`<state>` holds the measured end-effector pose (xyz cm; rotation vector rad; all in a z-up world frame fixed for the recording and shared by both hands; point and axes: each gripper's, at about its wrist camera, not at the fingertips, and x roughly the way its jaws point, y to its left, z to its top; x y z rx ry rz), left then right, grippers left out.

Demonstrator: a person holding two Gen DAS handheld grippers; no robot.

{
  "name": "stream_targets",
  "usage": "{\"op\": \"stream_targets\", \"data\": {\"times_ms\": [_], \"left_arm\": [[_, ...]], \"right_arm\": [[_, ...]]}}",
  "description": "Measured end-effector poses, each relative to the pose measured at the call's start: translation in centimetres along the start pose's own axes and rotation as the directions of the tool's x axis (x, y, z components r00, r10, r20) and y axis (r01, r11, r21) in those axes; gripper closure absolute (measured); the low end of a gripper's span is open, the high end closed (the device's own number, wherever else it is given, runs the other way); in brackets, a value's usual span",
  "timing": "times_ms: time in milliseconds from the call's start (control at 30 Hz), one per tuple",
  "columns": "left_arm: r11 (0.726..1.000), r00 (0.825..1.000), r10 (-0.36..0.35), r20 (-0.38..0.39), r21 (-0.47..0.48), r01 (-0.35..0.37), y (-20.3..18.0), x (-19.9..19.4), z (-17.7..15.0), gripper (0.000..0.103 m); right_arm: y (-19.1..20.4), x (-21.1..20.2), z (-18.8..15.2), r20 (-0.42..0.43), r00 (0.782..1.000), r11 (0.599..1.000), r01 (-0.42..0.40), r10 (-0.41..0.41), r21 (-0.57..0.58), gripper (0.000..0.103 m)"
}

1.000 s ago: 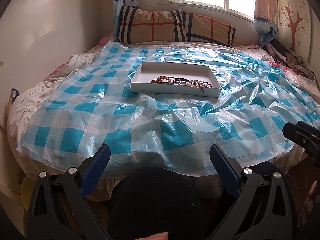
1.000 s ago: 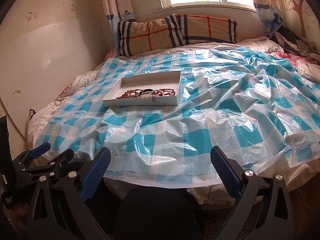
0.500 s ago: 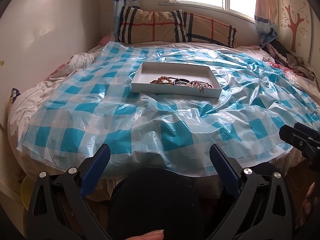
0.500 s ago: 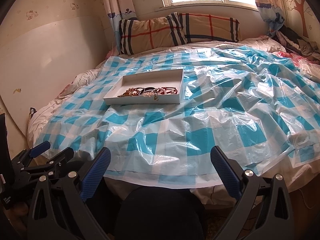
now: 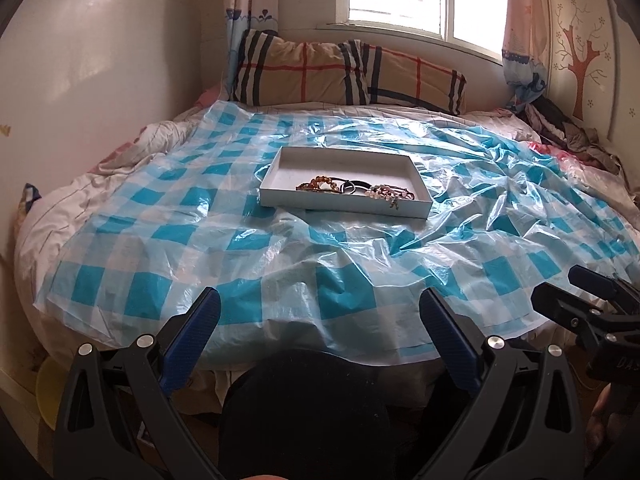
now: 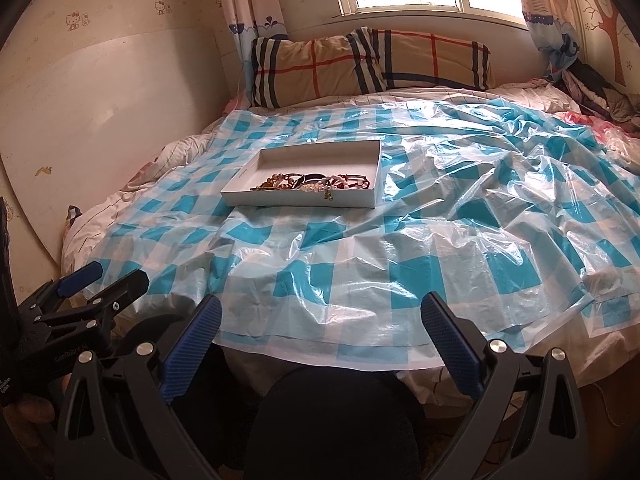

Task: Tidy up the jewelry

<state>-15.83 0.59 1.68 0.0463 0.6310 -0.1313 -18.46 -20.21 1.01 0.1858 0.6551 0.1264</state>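
A shallow white tray (image 5: pixel 288 200) (image 6: pixel 244 196) rests on the bed's blue-checked plastic sheet (image 5: pixel 280 248) (image 6: pixel 360 256). Inside lies a tangle of jewelry (image 5: pixel 356 190) (image 6: pixel 316 184): beaded bracelets, a dark band, red cords. My left gripper (image 5: pixel 320 320) hangs open near the bed's front edge, well short of the tray, nothing between its blue-padded fingers. My right gripper (image 6: pixel 320 322) is also open and empty, further right along that edge. Each gripper shows at the side of the other's view.
Two plaid pillows (image 5: pixel 348 74) (image 6: pixel 372 64) lean against the wall under the window. Crumpled clothes (image 5: pixel 568 132) pile at the bed's far right. A pale board (image 6: pixel 100 128) lines the left wall. A yellow object (image 5: pixel 46 392) sits on the floor at lower left.
Both grippers have risen and edged toward the bed, so the tray sits a little lower and nearer in both views. Both stay open.
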Motion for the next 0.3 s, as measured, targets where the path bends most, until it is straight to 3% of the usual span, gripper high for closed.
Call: {"op": "stream_targets", "data": {"times_ms": [300], "left_arm": [[0.998, 0.998, 0.045, -0.041, 0.037, -0.043, -0.57, 0.73, -0.51, 0.007]], "right_arm": [[0.57, -0.18, -0.24, 0.001, 1.000, 1.000, -0.005, 0.005, -0.010, 0.007]]}}
